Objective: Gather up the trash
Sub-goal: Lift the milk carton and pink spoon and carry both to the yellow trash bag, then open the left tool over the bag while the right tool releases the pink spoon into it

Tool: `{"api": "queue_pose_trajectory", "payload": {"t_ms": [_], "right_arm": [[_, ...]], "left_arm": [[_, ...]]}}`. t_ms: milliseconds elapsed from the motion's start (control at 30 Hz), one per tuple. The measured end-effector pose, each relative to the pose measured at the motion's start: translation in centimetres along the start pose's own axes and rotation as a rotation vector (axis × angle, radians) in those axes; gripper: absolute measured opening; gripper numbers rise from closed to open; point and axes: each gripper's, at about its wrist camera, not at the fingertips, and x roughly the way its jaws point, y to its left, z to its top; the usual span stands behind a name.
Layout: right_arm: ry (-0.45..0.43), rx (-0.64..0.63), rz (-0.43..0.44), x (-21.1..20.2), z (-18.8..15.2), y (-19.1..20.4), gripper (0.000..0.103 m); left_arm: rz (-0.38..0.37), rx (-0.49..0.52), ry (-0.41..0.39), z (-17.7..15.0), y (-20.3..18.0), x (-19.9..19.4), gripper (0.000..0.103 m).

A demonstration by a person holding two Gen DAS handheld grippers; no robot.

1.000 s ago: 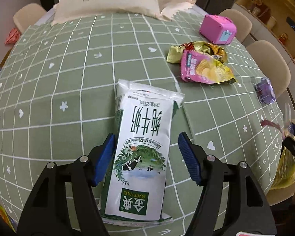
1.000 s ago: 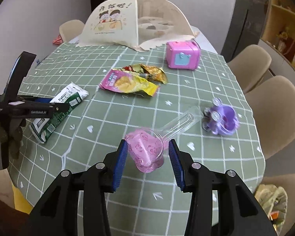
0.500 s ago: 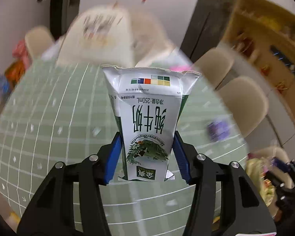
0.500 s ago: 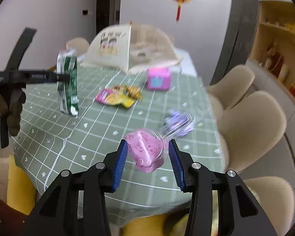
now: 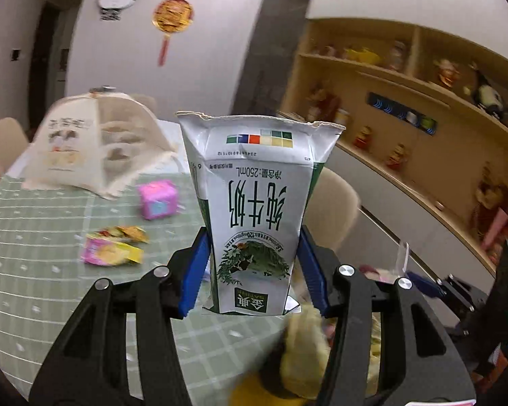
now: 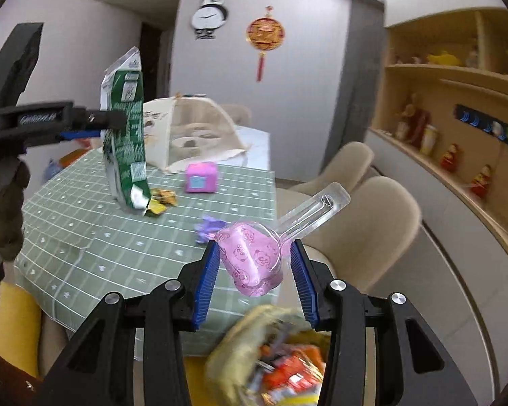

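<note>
The milk carton (image 5: 254,216), flat on the desk a second ago, now hangs in the air, upside down, pinched in the left claw (image 5: 252,270), whose jaws have just been closing onto it. The right claw (image 6: 254,275) grips a pink plastic packet (image 6: 250,260), also lifted off the desk (image 6: 84,237). Below both, a yellow bag (image 6: 254,348) of wrappers has come into view. On the green checked cloth remain snack wrappers (image 5: 111,247), a pink cube (image 5: 157,199) and a food cover (image 5: 94,145). Shelves (image 5: 406,77) line the right wall.

I list: milk carton (image 5: 257,209), glossy printed paperboard, between my left pads; clear plastic blister pack (image 6: 254,260), glossy, between my right pads.
</note>
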Motion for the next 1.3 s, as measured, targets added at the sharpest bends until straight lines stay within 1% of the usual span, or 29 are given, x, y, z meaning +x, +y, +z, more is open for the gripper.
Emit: {"api": "queue_pose_trajectory", "payload": {"t_ms": [133, 333, 433, 500, 667, 800, 1033, 1233, 1300], "right_arm": [[0.011, 0.061, -0.058, -1.8, -2.0, -3.4, 0.041], [0.034, 0.125, -0.134, -3.7, -4.8, -6.5, 0.041], [0.053, 0.147, -0.163, -4.2, -6.2, -7.4, 0.041], [0.064, 0.158, -0.175, -4.4, -7.0, -7.8, 0.041], [0.093, 0.180, -0.198, -4.4, -8.5, -8.8, 0.041], [0.104, 0.199, -0.213, -4.3, -9.3, -9.5, 0.041], [0.105, 0.229, -0.237, -4.5, -10.2, -10.7, 0.041], [0.110, 0.264, -0.254, -4.6, -11.0, -11.5, 0.041], [0.116, 0.275, -0.255, -4.5, -11.3, -11.5, 0.041]], "left_arm": [[-0.066, 0.033, 0.066, -1.7, -4.0, 1.6, 0.049], [-0.158, 0.061, 0.170, -4.7, -8.4, 4.3, 0.049], [-0.192, 0.066, 0.222, -6.2, -9.4, 5.6, 0.049], [-0.225, 0.055, 0.274, -7.4, -9.9, 6.7, 0.049], [-0.252, 0.059, 0.362, -9.8, -11.7, 9.7, 0.049], [-0.267, 0.113, 0.365, -10.4, -13.2, 10.7, 0.049], [-0.291, 0.151, 0.386, -10.5, -15.2, 12.5, 0.049], [-0.302, 0.161, 0.437, -11.5, -15.7, 14.7, 0.049], [-0.327, 0.157, 0.474, -12.0, -15.6, 15.7, 0.049]]}}
